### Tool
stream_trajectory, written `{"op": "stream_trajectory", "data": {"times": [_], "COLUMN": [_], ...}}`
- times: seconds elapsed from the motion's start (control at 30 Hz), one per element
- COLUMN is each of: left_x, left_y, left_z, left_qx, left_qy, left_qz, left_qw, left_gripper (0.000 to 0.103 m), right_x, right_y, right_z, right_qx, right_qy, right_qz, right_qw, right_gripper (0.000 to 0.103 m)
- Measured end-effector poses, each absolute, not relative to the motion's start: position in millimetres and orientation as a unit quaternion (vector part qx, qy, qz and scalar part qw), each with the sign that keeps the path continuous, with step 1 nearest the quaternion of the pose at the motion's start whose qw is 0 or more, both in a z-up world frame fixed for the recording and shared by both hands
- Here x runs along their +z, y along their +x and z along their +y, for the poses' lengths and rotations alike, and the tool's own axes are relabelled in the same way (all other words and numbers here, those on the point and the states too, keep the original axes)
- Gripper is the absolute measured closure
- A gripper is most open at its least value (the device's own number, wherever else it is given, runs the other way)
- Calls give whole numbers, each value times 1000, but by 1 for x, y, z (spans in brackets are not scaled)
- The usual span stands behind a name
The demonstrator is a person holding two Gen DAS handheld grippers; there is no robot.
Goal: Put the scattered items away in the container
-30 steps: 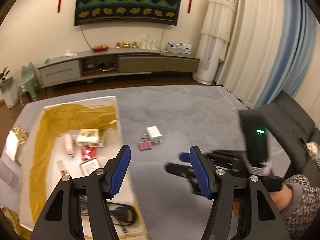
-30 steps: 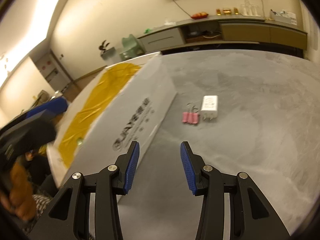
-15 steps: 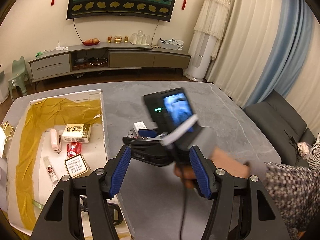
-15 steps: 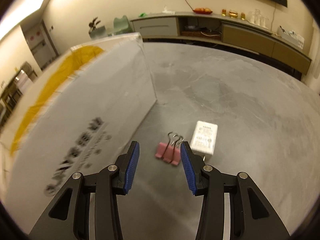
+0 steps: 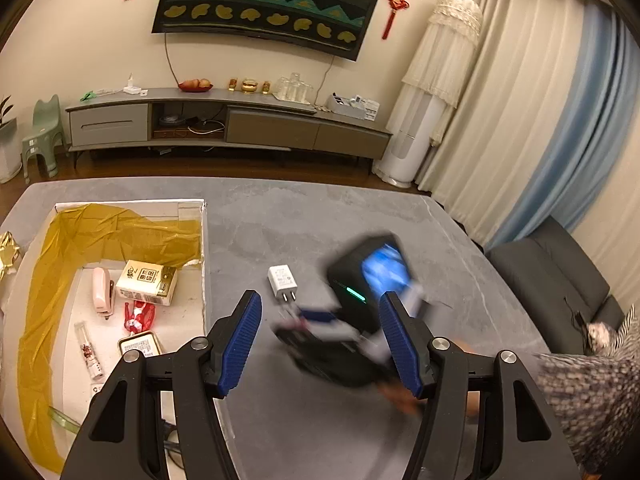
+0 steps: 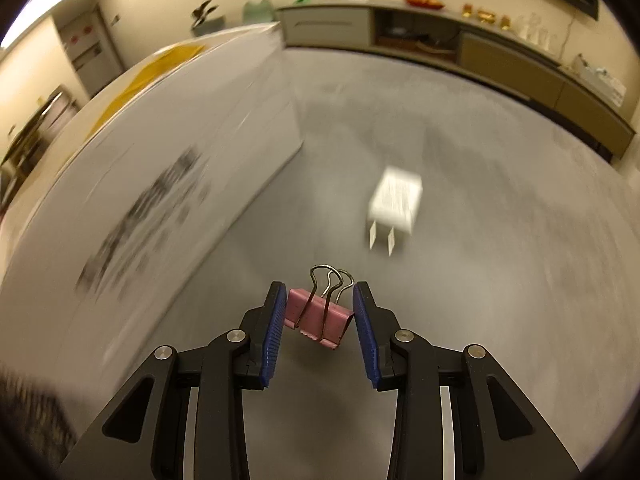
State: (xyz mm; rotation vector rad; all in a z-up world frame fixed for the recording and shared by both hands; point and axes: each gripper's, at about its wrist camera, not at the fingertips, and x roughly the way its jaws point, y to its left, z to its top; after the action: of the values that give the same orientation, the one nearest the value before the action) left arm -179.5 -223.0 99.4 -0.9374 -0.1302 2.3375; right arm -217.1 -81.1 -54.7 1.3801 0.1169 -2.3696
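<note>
Now, nearer tool: the right gripper (image 6: 320, 312), low centre of the right wrist frame, is the one at the work.
Thing: the pink binder clip (image 6: 318, 318) sits between its blue pads (image 6: 274, 332), the wire handles pointing away toward the top of the frame.
Right grip: the pads flank the clip's two ends and look to be touching or nearly so; whether they have bitten or the clip has left the grey table (image 6: 480, 288) I cannot tell.
Clip axis: its long side runs left to right across the frame, from pad to pad.
Left gripper (image 5: 320, 336): wide apart and empty, bottom centre of the left wrist frame.
Other stray: white charger plug (image 6: 396, 202), above and right of the clip, apart from it.
Container: the white box (image 5: 205, 248) at the left of both frames; judged, the carry goes left over its wall.
</note>
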Motion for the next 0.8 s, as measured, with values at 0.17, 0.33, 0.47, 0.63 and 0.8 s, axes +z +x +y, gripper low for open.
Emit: {"op": "stream_trajectory", "data": {"times": [0.17, 0.33, 0.47, 0.63, 0.8], "left_x": [103, 101, 96, 91, 89], "left_y": [-187, -193, -199, -210, -212], "left_z": [-221, -213, -224, -244, -257], "left_qx": [883, 877, 885, 884, 885], "left_qy": [-350, -358, -353, -360, -363], "left_qz": [-78, -100, -125, -147, -150], "left_qw": [303, 304, 277, 259, 252], "left_gripper": [41, 41, 41, 41, 41], "right_x": [-57, -49, -34, -54, -79], "right_y": [-161, -166, -206, -278, -318], "right_z": [-48, -35, -39, -62, -72], "right_qx": [-831, -844, -860, -867, -866], "right_qy": [520, 507, 487, 486, 493], "right_qz": [47, 37, 0, -1, 4], "right_qw": [191, 170, 152, 113, 84], "right_gripper": [64, 51, 48, 48, 72]}}
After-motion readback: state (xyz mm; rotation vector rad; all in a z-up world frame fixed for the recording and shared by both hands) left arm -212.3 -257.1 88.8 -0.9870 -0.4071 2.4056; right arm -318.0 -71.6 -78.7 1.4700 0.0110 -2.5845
